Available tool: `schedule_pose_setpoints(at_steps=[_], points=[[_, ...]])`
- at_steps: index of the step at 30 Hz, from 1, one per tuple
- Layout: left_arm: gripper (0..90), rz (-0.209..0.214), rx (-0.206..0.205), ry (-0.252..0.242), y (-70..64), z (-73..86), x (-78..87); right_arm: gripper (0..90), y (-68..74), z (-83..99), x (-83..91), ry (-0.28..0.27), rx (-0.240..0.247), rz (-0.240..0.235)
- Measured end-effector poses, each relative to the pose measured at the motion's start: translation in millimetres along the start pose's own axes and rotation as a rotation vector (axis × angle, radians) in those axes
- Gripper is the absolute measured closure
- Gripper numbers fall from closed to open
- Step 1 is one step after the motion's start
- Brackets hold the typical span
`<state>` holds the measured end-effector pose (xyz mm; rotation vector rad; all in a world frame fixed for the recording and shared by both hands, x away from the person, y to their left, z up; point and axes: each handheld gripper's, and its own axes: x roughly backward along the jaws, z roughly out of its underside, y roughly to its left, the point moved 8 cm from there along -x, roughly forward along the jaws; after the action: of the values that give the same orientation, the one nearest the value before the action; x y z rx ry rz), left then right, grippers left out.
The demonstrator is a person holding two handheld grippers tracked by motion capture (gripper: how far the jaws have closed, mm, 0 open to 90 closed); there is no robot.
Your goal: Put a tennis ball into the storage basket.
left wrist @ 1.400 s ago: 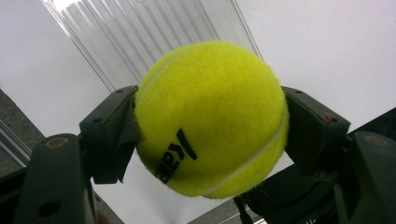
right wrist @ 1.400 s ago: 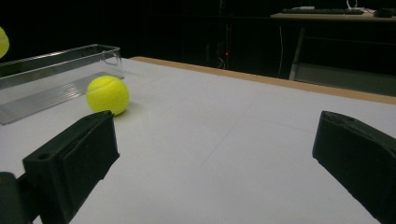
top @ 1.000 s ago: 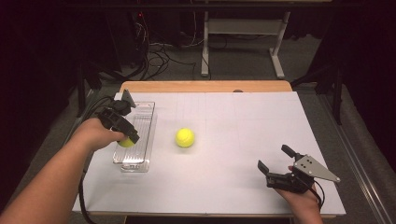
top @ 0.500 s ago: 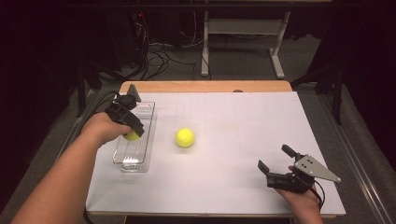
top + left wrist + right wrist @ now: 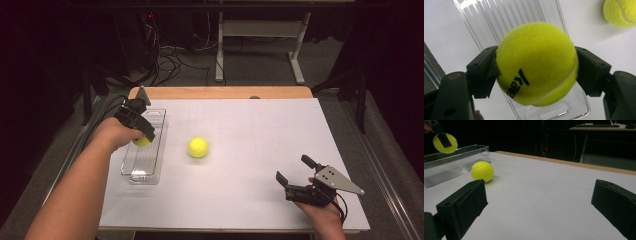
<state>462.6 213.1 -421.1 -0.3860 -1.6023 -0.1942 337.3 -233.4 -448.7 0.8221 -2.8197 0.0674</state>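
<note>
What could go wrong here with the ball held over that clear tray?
1. The left gripper clamps the held tennis ball only at its sides, above the clear tray; released from that height, it might bounce out.
2. The tray is narrow, so an off-centre drop could hit its rim.
3. The second tennis ball lies loose on the table beside the tray; a nudge could roll it away from the open right gripper.
</note>
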Motion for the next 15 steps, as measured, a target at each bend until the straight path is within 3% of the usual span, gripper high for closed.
schedule_pose_setpoints(at_steps=[9, 15], points=[[26.7, -0.027, 0.028, 0.002, 4.6, -5.8, -8.9, 0.6, 1.2, 0.7, -0.6, 0.004, 0.002, -0.003], [26.6, -0.031, -0.001, 0.018, 0.8, -6.7, -15.1, 0.7, 1.0, 1.3, -1.4, 0.006, 0.000, -0.005]])
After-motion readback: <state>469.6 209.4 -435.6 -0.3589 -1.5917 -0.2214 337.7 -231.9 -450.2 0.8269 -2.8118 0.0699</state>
